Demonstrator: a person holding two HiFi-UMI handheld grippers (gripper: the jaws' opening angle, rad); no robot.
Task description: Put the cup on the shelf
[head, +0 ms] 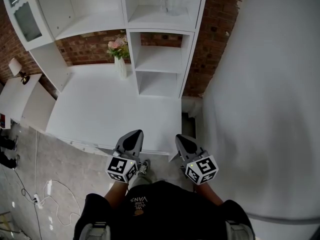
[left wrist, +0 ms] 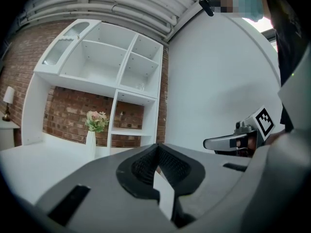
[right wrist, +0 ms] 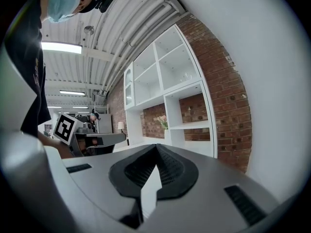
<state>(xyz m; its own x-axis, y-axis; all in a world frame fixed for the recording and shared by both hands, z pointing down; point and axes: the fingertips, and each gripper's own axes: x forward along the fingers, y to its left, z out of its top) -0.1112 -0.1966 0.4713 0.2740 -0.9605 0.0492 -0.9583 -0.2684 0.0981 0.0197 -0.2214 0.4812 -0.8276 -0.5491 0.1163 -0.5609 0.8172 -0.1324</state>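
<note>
Cup (head: 172, 5) sits on the shelf (head: 150, 18) — left gripper (head: 135, 135) and right gripper (head: 181, 140) both pressed together, empty.

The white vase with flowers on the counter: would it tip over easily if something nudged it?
Probably. The vase looks tall and slim, with flowers bunched above it, so a push near the top would likely topple it. Its smooth white surface suggests ceramic or glass: stiff, perhaps slippery, and likely breakable on the hard counter.
</note>
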